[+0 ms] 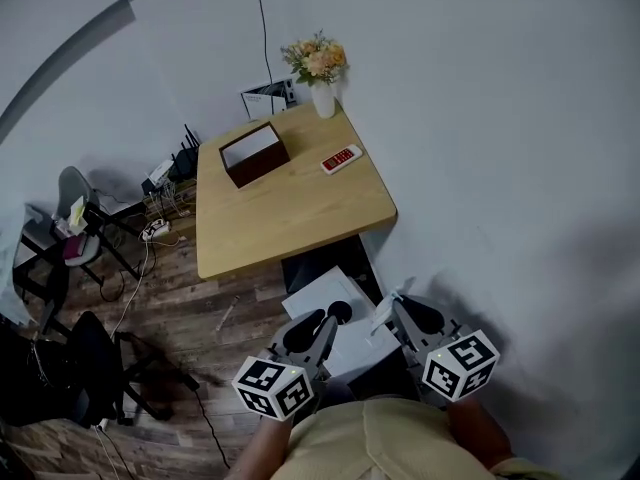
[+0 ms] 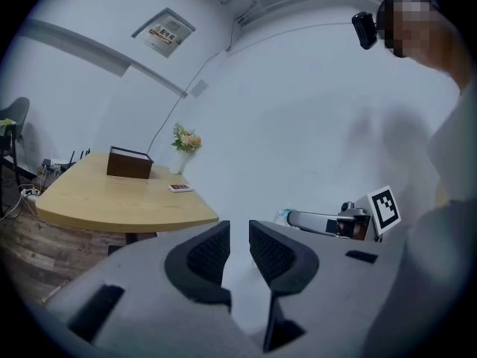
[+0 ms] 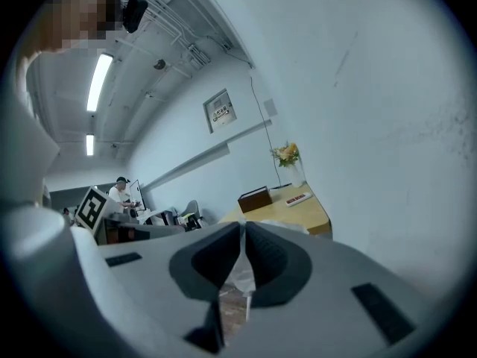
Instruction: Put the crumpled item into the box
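The brown open-topped box [image 1: 253,154] stands near the far left of the wooden table [image 1: 290,218]; it also shows as the box [image 2: 129,162] and the box [image 3: 255,198] in the gripper views. My right gripper [image 1: 395,303] is held low in front of me, well short of the table. It is shut on a thin, whitish crumpled item [image 3: 240,278], pinched between the jaws of the right gripper [image 3: 244,230]; a white bit of the item [image 1: 383,313] sticks out. My left gripper [image 1: 332,318] hangs beside it. The jaws of the left gripper [image 2: 239,230] stand a narrow gap apart with nothing between them.
A white vase of flowers [image 1: 320,78] and a red remote-like device [image 1: 341,158] sit on the table near the wall. White sheets [image 1: 320,293] lie below the table's near edge. Chairs [image 1: 70,218] and cables [image 1: 155,230] crowd the wooden floor at left. A person [image 3: 119,192] stands far off.
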Tool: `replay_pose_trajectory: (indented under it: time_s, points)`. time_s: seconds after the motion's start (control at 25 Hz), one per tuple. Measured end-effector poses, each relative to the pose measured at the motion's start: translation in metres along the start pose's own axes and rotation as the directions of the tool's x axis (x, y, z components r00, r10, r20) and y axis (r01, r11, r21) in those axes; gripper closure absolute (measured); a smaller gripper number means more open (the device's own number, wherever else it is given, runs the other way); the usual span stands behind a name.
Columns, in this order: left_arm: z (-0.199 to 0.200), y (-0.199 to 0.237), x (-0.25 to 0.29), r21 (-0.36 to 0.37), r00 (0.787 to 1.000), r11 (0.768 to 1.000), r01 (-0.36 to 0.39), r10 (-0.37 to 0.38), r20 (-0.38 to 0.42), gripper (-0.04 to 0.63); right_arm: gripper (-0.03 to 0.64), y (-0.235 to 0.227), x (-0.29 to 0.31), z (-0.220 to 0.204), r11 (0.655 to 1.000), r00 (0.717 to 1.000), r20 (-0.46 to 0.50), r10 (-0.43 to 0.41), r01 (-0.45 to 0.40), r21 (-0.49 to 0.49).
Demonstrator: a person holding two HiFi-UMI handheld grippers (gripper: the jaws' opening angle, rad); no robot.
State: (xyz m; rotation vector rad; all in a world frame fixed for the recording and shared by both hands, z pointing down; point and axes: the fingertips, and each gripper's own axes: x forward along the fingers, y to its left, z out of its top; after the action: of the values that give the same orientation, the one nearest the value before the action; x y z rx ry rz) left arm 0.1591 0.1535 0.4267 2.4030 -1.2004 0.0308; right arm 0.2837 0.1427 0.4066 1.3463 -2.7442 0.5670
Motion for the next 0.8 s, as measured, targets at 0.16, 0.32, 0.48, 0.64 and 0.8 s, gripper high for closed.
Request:
replay_pose_trajectory:
  time_s: [0.16, 0.32, 0.48, 0.64, 0.8]
  points:
    - [0.0068, 0.0015, 0.0028, 0.014, 1.0, 1.0, -0.009, 0.009, 0.024, 0.521, 0.575, -0.0026, -0.0003, 0.0003, 1.0, 1.0, 0.001, 0.0, 0.0, -0.013]
    - [0.0081, -0.0005, -0.0001, 0.009, 1.0, 1.0, -0.015, 0.015, 0.026, 0.542, 0.575, -0.0019, -0.004, -0.0008, 1.0, 1.0, -0.002, 0.001, -0.001, -0.009]
    - [0.0087, -0.0004, -0.0005, 0.002, 0.999, 1.0, -0.03, 0.03, 0.017, 0.565, 0.575, -0.0034, -0.0047, 0.0009, 1.0, 1.0, -0.002, 0.005, -0.005, -0.011]
    - [0.0031, 0.0008, -0.0008, -0.005, 0.999, 0.999, -0.035, 0.035, 0.0, 0.572, 0.575, -0.0036, -0.0041, -0.0032, 1.0, 1.0, -0.007, 0.009, -0.009, -0.006]
    - [0.0003, 0.0025, -0.0003, -0.01, 0.999, 0.999, -0.039, 0.039, -0.013, 0.572, 0.575, -0.0037, -0.002, -0.0059, 1.0, 1.0, -0.017, 0.007, -0.007, 0.001]
